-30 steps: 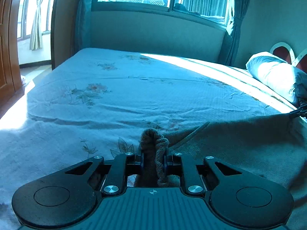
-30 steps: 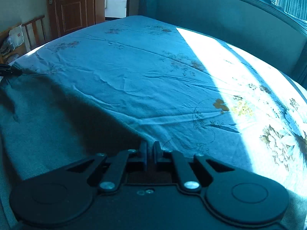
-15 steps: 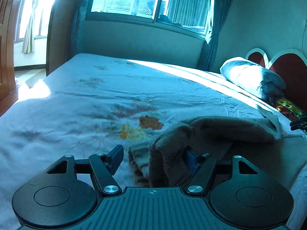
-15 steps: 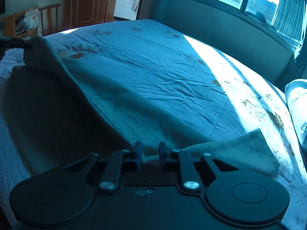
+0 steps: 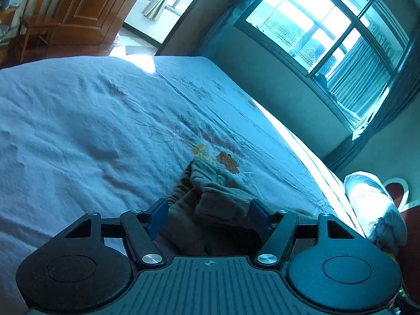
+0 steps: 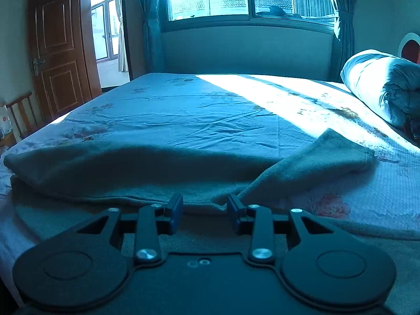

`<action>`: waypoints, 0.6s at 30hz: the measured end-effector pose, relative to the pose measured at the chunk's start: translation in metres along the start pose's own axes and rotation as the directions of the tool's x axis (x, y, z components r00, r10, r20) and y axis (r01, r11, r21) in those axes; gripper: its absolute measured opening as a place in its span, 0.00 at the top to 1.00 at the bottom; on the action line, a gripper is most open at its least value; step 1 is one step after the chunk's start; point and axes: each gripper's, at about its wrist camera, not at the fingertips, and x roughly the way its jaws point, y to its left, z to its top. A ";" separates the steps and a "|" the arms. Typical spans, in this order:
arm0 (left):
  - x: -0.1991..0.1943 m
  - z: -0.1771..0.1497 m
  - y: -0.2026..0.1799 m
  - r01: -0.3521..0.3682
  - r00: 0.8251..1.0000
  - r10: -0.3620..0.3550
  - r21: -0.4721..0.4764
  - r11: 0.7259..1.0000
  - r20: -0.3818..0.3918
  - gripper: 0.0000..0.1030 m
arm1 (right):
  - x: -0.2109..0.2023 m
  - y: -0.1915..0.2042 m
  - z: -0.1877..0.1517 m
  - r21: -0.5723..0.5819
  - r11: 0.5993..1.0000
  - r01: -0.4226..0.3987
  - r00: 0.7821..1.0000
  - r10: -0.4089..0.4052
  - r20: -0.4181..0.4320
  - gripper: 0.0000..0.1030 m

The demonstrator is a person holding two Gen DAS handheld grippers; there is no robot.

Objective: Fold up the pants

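Observation:
The grey-brown pants (image 6: 131, 168) lie folded over lengthwise on the floral bedsheet (image 6: 199, 110), with one leg end (image 6: 328, 155) sticking out to the right. My right gripper (image 6: 205, 206) hovers at the near edge of the fold. Its jaws are opening and the pads do not press on the cloth. In the left wrist view the bunched waistband (image 5: 210, 183) rests on the sheet (image 5: 78, 131) between the fingers of my left gripper (image 5: 208, 211). That gripper stands open, and the cloth lies loose between its blue pads.
A rolled quilt (image 6: 380, 84) lies at the head of the bed on the right, also seen as the quilt (image 5: 372, 204) in the left view. A wooden door (image 6: 57, 52) and chair (image 6: 21, 115) stand beyond the left bed edge. A window wall (image 6: 246, 50) runs behind.
Both grippers were shut on the pants a second ago. They carried the cloth across the bed, folding it over, then opened and let it drop. The left view has rolled.

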 end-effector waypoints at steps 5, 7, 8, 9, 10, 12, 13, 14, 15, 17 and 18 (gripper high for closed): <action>0.023 -0.016 -0.008 0.056 0.998 -0.058 -0.191 0.980 -0.002 0.34 | 0.004 -0.003 -0.008 0.153 0.988 0.001 1.000 -0.002 0.001 0.70; 0.034 -0.022 -0.008 0.099 0.995 -0.103 -0.271 0.957 -0.001 0.34 | 0.011 -0.009 -0.010 0.231 0.973 -0.008 1.000 0.011 -0.010 0.69; 0.038 -0.023 -0.009 0.097 0.995 -0.101 -0.296 0.950 0.004 0.34 | 0.016 -0.013 -0.012 0.272 0.962 -0.008 1.000 0.012 -0.015 0.65; 0.042 -0.024 -0.009 0.089 0.996 -0.091 -0.306 0.948 0.008 0.34 | 0.022 -0.017 -0.014 0.306 0.952 0.003 1.000 0.005 -0.026 0.62; 0.046 -0.024 -0.009 0.085 0.996 -0.087 -0.315 0.945 0.007 0.34 | 0.030 -0.023 -0.016 0.351 0.936 0.008 0.999 0.005 -0.036 0.59; 0.054 -0.025 -0.005 0.080 0.997 -0.082 -0.341 0.937 0.007 0.48 | 0.043 -0.035 -0.019 0.436 0.900 0.013 0.999 0.009 -0.050 0.59; 0.058 -0.025 -0.002 0.081 0.996 -0.087 -0.347 0.934 -0.001 0.53 | 0.051 -0.041 -0.020 0.461 0.887 0.024 0.999 0.002 -0.055 0.58; 0.062 -0.024 0.001 0.083 0.996 -0.092 -0.353 0.932 -0.008 0.58 | 0.058 -0.047 -0.020 0.496 0.868 0.021 0.998 0.007 -0.054 0.58; 0.066 -0.023 0.003 0.088 0.995 -0.098 -0.352 0.932 -0.010 0.61 | 0.066 -0.053 -0.021 0.534 0.845 0.016 0.998 0.017 -0.057 0.58; 0.071 -0.021 0.004 0.098 0.994 -0.112 -0.336 0.937 -0.020 0.61 | 0.089 -0.065 -0.021 0.587 0.807 0.074 0.992 0.001 -0.125 0.57; 0.073 -0.021 0.004 0.105 0.993 -0.119 -0.334 0.937 -0.021 0.62 | 0.097 -0.071 -0.022 0.618 0.782 0.075 0.990 0.015 -0.138 0.58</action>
